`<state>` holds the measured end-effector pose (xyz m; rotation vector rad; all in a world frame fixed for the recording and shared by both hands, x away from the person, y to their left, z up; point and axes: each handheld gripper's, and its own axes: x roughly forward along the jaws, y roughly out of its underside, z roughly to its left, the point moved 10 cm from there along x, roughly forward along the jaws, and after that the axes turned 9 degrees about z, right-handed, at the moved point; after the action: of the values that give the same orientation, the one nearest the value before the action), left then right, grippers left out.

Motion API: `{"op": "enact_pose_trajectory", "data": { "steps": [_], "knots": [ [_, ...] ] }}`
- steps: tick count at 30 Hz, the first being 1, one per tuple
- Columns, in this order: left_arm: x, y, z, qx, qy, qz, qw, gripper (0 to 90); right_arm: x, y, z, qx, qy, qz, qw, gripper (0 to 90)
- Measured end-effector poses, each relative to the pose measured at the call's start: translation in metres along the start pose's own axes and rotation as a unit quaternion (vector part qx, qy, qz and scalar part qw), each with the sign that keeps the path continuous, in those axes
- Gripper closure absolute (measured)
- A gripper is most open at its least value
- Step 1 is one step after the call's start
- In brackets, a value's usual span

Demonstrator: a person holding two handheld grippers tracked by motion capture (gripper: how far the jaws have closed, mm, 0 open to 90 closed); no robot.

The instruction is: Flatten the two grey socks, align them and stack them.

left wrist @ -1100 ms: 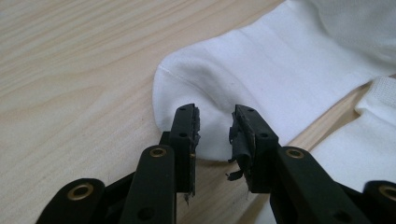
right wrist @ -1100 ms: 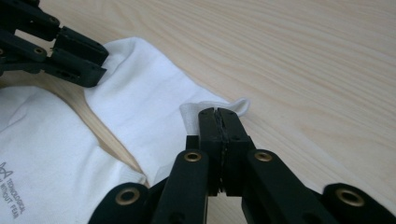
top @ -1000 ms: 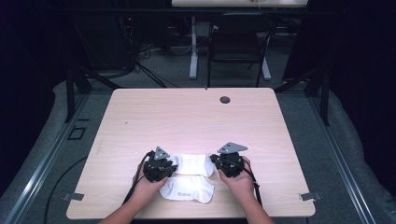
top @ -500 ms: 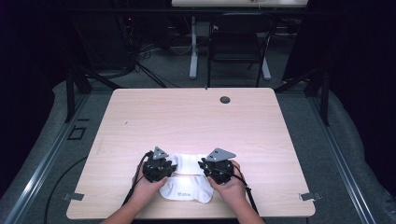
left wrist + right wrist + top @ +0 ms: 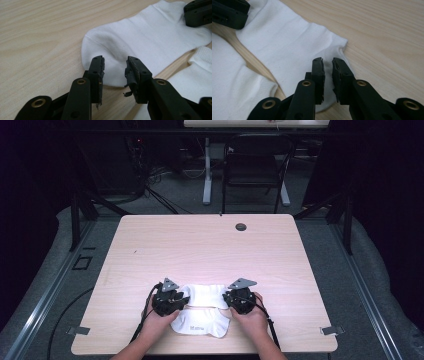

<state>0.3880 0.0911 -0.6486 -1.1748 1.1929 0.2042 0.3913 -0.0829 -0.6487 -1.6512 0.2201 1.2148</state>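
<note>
Two white socks lie side by side near the front edge of the wooden table (image 5: 200, 250): a far sock (image 5: 206, 294) and a near sock (image 5: 200, 322). My left gripper (image 5: 181, 300) sits at the far sock's left end. In the left gripper view its jaws (image 5: 114, 68) have just been opening and stand apart over the toe of the far sock (image 5: 150, 40), pressing nothing. My right gripper (image 5: 229, 301) is low at the sock's right end. Its jaws (image 5: 327, 67) have just been opening slightly; a narrow gap shows over the cuff (image 5: 287, 45).
A small black grommet (image 5: 241, 226) sits near the table's far edge. A dark chair (image 5: 255, 165) and a desk leg stand beyond the table. The near sock (image 5: 229, 75) lies close beside the far one. Bare wood stretches across the table's middle and back.
My right gripper has come down and a little leftward onto the far sock's right end. The left gripper has stayed put, its jaws wider.
</note>
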Motion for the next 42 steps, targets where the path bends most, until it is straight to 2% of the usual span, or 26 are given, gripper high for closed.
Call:
{"op": "enact_pose_trajectory", "data": {
  "steps": [5, 11, 14, 15, 16, 17, 18, 19, 20, 21, 24, 25, 26, 27, 29, 31, 32, 33, 34, 35, 37, 40, 42],
  "knots": [
    [-0.001, 0.002, -0.001, 0.001, -0.001, 0.004, 1.0000, 65.9, 0.001, -0.001, -0.002, -0.003, 0.005, -0.003, 1.0000, 79.7],
    [-0.003, 0.003, -0.001, 0.005, -0.002, 0.007, 1.0000, 63.4, 0.005, -0.006, -0.008, 0.015, 0.003, -0.018, 0.9997, 76.3],
    [-0.003, 0.003, 0.000, 0.008, 0.005, 0.007, 0.9999, 60.3, -0.002, -0.009, -0.005, 0.012, 0.004, -0.025, 0.9996, 75.3],
    [-0.004, 0.003, 0.001, 0.003, 0.005, 0.007, 1.0000, 59.9, -0.012, -0.010, 0.002, -0.004, -0.004, -0.026, 0.9996, 76.2],
    [-0.004, 0.003, 0.001, 0.003, 0.005, 0.007, 1.0000, 59.4, -0.012, -0.010, 0.002, -0.004, -0.004, -0.026, 0.9996, 76.2],
    [-0.004, 0.003, 0.003, 0.002, 0.006, 0.006, 1.0000, 58.7, -0.022, -0.010, 0.014, -0.021, -0.017, -0.030, 0.9992, 77.8],
    [-0.004, 0.003, 0.003, 0.002, 0.006, 0.006, 1.0000, 58.2, -0.022, -0.010, 0.014, -0.021, -0.017, -0.030, 0.9992, 77.8],
    [-0.005, 0.003, 0.004, 0.000, 0.006, 0.005, 1.0000, 58.1, -0.026, -0.008, 0.027, -0.037, -0.029, -0.026, 0.9986, 79.0],
    [-0.006, 0.003, 0.005, 0.001, 0.005, 0.004, 1.0000, 58.1, -0.026, -0.008, 0.027, -0.037, -0.029, -0.026, 0.9986, 79.0],
    [-0.007, 0.003, 0.005, -0.002, 0.007, 0.003, 1.0000, 57.7, -0.027, -0.006, 0.038, -0.055, -0.033, -0.022, 0.9977, 79.3],
    [-0.010, 0.000, 0.008, -0.010, 0.009, -0.006, 0.9999, 57.5, -0.024, -0.004, 0.040, -0.070, -0.024, -0.011, 0.9972, 79.0],
    [-0.011, -0.001, 0.010, -0.011, 0.009, -0.008, 0.9999, 57.5, -0.020, -0.004, 0.037, -0.069, -0.011, -0.007, 0.9975, 78.5],
    [-0.011, -0.001, 0.011, -0.014, 0.009, -0.010, 0.9998, 57.5, -0.017, -0.004, 0.031, -0.062, 0.000, -0.003, 0.9981, 78.3],
    [-0.012, -0.004, 0.015, -0.015, 0.004, -0.010, 0.9998, 57.6, -0.011, -0.004, 0.018, -0.030, 0.002, -0.004, 0.9995, 78.1],
    [-0.013, -0.006, 0.017, -0.015, 0.002, -0.011, 0.9998, 57.8, -0.009, -0.006, 0.006, -0.009, 0.009, -0.009, 0.9999, 78.0],
    [-0.012, -0.012, 0.028, -0.017, -0.008, -0.010, 0.9998, 58.7, -0.007, -0.009, -0.003, 0.013, 0.011, -0.019, 0.9997, 77.1],
    [-0.012, -0.012, 0.028, -0.017, -0.008, -0.010, 0.9998, 59.2, -0.007, -0.009, -0.003, 0.013, 0.011, -0.019, 0.9997, 77.1],
    [-0.010, -0.015, 0.036, -0.028, -0.008, -0.014, 0.9995, 59.2, -0.008, -0.012, -0.011, 0.028, 0.016, -0.024, 0.9992, 75.0],
    [-0.010, -0.015, 0.036, -0.028, -0.008, -0.014, 0.9995, 59.2, -0.008, -0.012, -0.011, 0.028, 0.016, -0.024, 0.9992, 75.0],
    [-0.007, -0.013, 0.041, -0.030, -0.011, -0.003, 0.9995, 58.7, -0.010, -0.016, -0.016, 0.029, 0.020, -0.033, 0.9988, 69.3],
    [-0.006, -0.012, 0.045, -0.028, -0.014, -0.004, 0.9995, 57.4, -0.011, -0.018, -0.017, 0.030, 0.021, -0.038, 0.9986, 67.1],
    [-0.004, -0.014, 0.045, -0.029, -0.006, -0.009, 0.9995, 56.4, -0.010, -0.021, -0.020, 0.036, 0.009, -0.041, 0.9985, 65.4],
    [-0.002, -0.014, 0.045, -0.023, -0.007, -0.005, 0.9997, 56.4, -0.006, -0.019, -0.021, 0.044, 0.006, -0.034, 0.9984, 64.3]
  ]
}}
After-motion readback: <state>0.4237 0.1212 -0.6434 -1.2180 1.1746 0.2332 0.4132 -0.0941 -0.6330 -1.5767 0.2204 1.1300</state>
